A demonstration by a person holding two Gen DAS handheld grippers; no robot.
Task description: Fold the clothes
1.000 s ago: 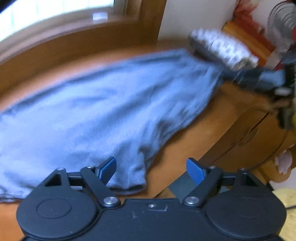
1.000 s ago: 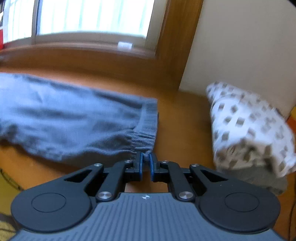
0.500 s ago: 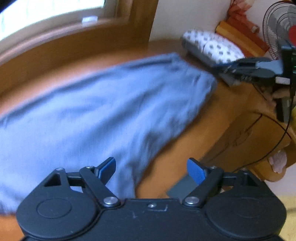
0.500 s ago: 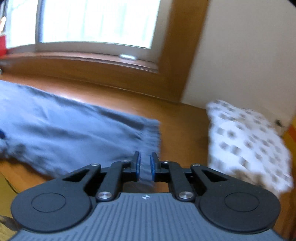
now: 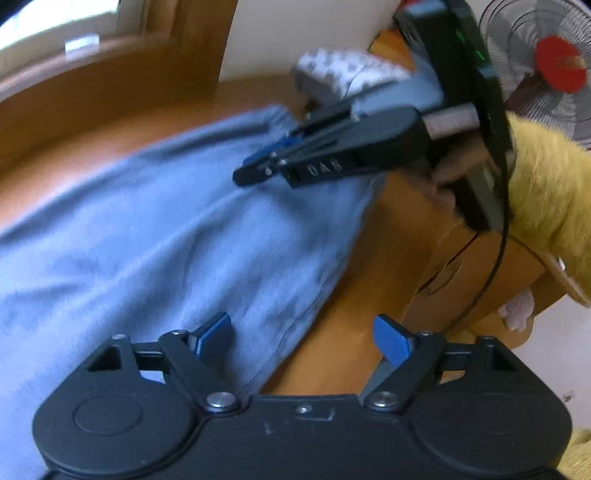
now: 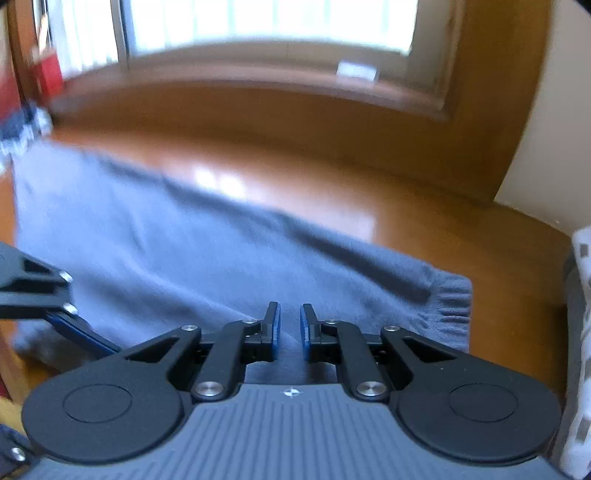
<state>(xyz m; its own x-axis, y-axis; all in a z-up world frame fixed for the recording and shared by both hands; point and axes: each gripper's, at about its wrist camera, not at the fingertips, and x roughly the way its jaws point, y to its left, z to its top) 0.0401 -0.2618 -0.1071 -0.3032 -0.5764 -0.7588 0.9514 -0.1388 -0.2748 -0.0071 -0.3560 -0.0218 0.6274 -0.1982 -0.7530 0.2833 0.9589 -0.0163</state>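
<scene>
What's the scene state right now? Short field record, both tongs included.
garment: blue-grey knit piece spread flat on the wooden surface, ribbed cuff at its end
left tongs: open, over the garment's near edge, nothing gripped
right tongs: nearly closed with a narrow gap; low over the garment, grip on cloth unclear
other fabric: white patterned bundle beyond the garment's end
person: yellow fuzzy sleeve behind the right tongs
image quality: motion-blurred

bright window (image 6: 273, 22) over glossy wooden surface (image 6: 332, 192); pale wall (image 6: 554, 122), fan (image 5: 546, 70) at right
</scene>
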